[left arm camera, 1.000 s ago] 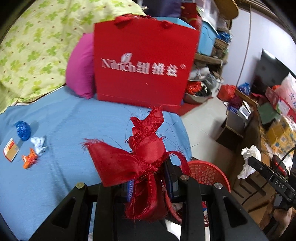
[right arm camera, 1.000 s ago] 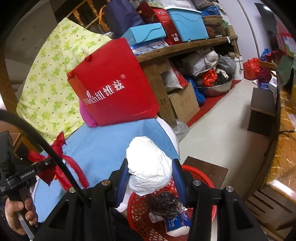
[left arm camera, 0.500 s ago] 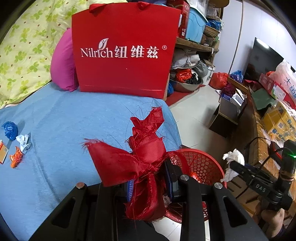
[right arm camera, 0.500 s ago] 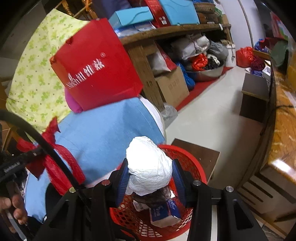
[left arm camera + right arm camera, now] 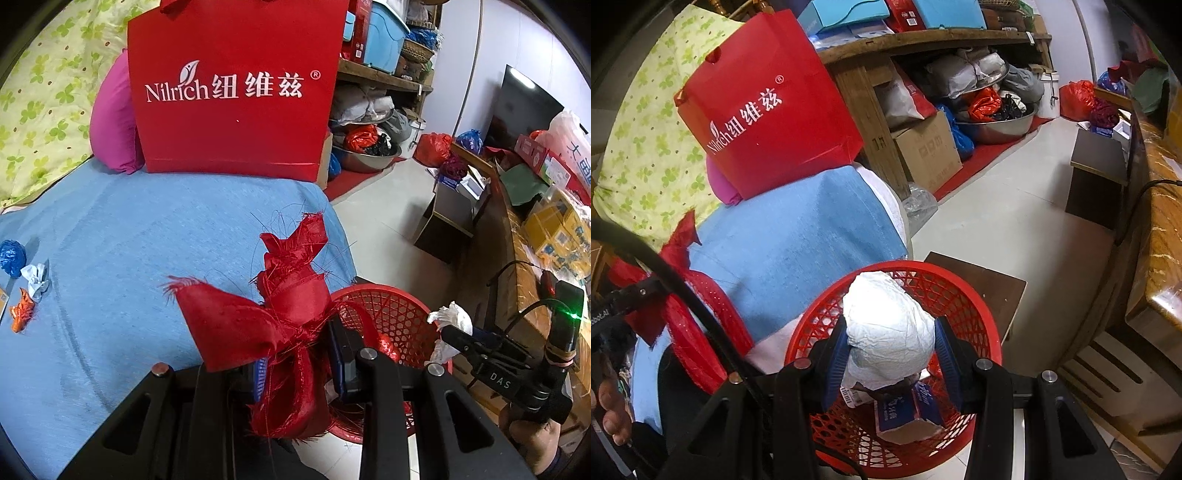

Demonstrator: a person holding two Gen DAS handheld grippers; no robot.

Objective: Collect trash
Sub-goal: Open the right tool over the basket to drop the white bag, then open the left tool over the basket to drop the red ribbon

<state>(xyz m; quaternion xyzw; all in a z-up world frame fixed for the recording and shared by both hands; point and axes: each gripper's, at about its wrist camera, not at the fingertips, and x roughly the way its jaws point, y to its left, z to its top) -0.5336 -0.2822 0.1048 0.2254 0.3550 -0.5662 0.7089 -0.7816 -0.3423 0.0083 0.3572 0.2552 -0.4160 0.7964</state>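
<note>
My right claw (image 5: 891, 352) is clamped on a crumpled white paper wad (image 5: 888, 334), held just above the red mesh basket (image 5: 979, 314) on the floor beside the blue bed (image 5: 798, 236). My left claw (image 5: 301, 363) grips a frayed red ribbon bow (image 5: 258, 317) at the bed's near edge, left of the basket, and small scraps (image 5: 27, 280) lie on the cover far left

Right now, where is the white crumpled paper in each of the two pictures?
Left wrist view: the white crumpled paper is at lower right, in the right gripper, above the red basket.
Right wrist view: the paper is at bottom centre, between the fingers, over the basket.
Shared landmark: the red paper bag.
</note>
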